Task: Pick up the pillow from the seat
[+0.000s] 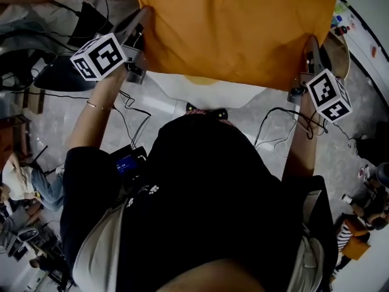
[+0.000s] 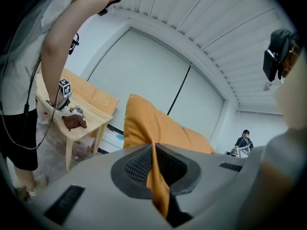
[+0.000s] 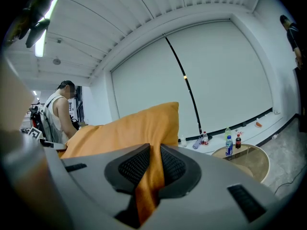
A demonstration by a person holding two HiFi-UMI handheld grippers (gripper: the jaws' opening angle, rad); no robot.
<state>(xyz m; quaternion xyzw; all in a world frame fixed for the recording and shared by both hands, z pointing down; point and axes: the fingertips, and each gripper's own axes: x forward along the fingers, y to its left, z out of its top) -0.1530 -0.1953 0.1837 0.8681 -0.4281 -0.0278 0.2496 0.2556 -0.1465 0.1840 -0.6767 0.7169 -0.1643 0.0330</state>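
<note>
Fingers [image 2: 139, 166] of the left gripper [image 2: 154, 163] and right gripper [image 3: 153, 169] clamp opposite side edges of one orange pillow [image 1: 234, 29], stretched between them above a white surface [image 1: 161, 99].

left gripper [image 1: 141, 20]: arm outstretched; jaws pinched on pillow [image 1: 231, 29] edge | right gripper [image 1: 311, 50]: arm outstretched; same pinch

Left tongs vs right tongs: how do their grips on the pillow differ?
Left tongs pinch a thin fold of the pillow; right tongs pinch a thicker fold. In the head view, left tongs hold its left edge, right tongs its right edge. Shared: both are shut on the pillow, which spans between them.
</note>
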